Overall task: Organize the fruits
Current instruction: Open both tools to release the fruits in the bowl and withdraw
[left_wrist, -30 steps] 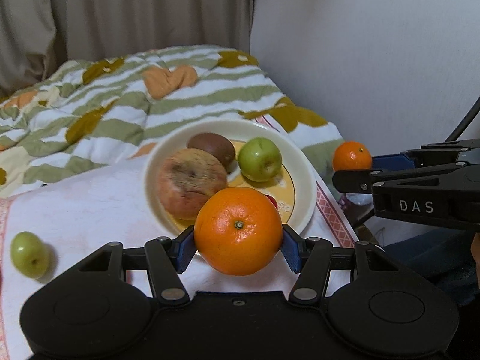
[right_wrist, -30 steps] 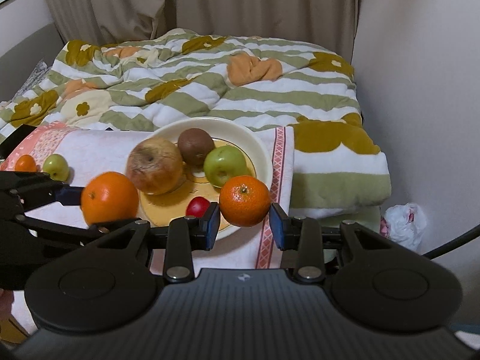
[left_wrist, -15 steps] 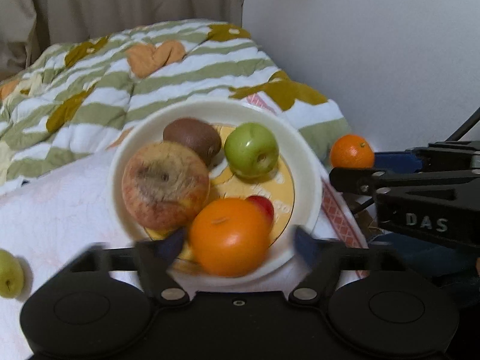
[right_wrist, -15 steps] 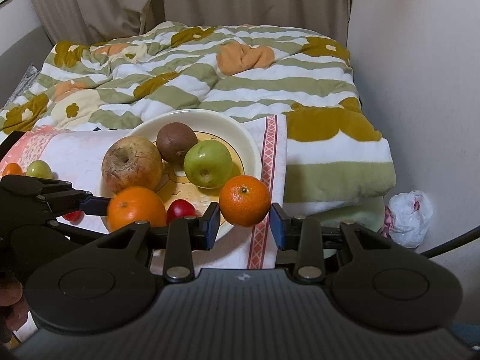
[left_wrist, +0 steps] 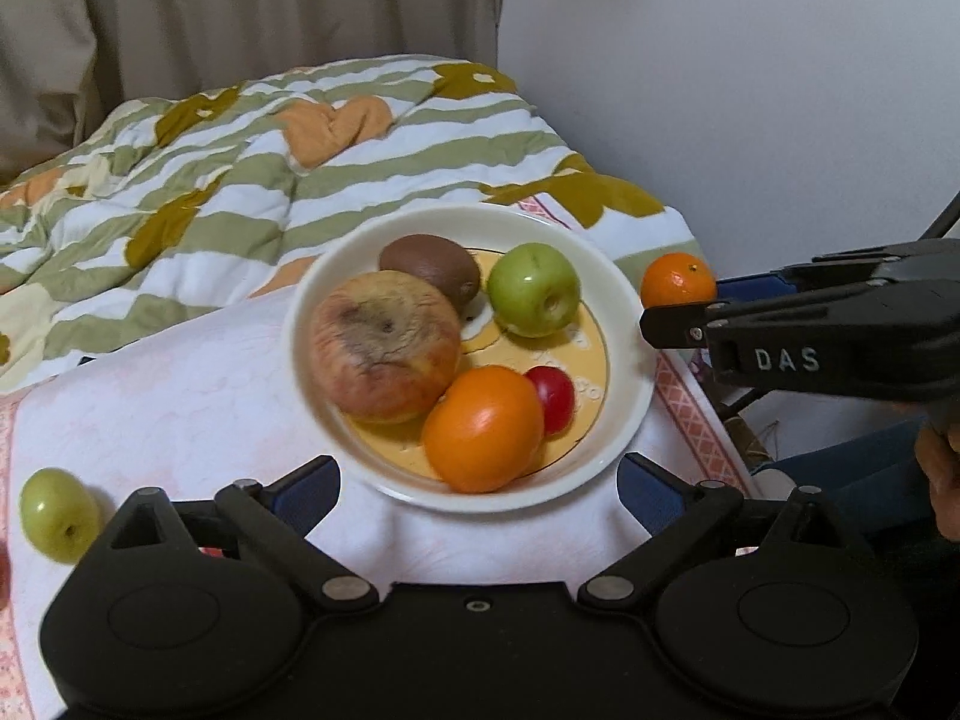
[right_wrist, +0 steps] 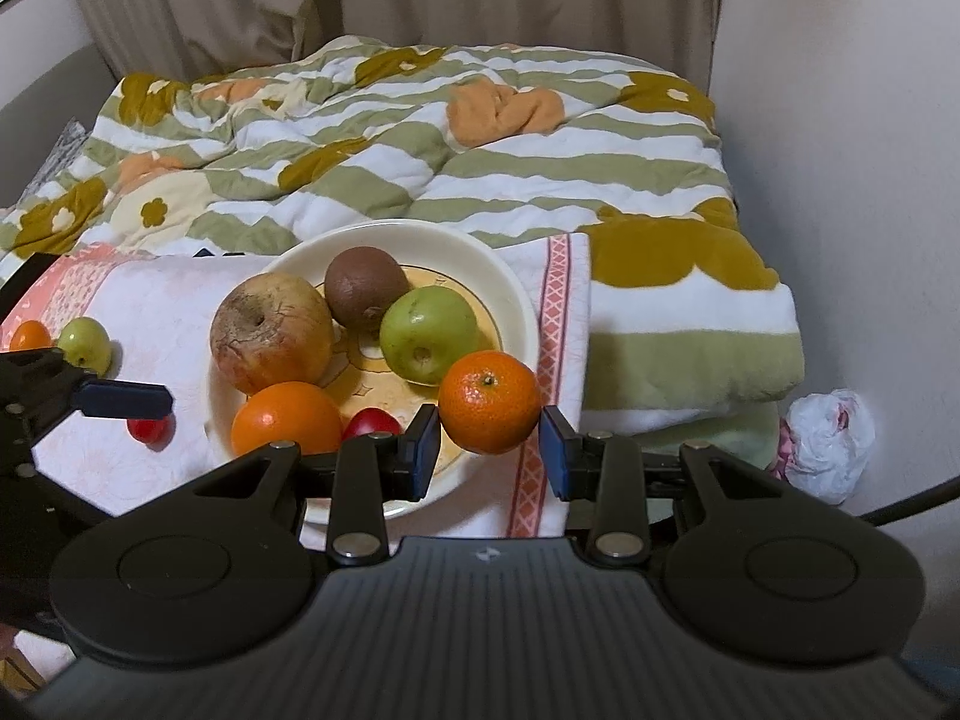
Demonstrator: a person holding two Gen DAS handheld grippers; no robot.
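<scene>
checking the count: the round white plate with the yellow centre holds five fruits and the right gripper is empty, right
Not quite. The white plate does hold five fruits, but the right gripper is not empty: it is shut on a small orange mandarin, as the right wrist view shows.

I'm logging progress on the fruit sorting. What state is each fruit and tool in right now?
Left tool: jaws opening, nothing between them.
Right tool: shut on mandarin.
Orange: released, in plate.
Wrinkled apple, kiwi, green apple, red fruit: in plate.
Small green fruit: loose on cloth.
</scene>
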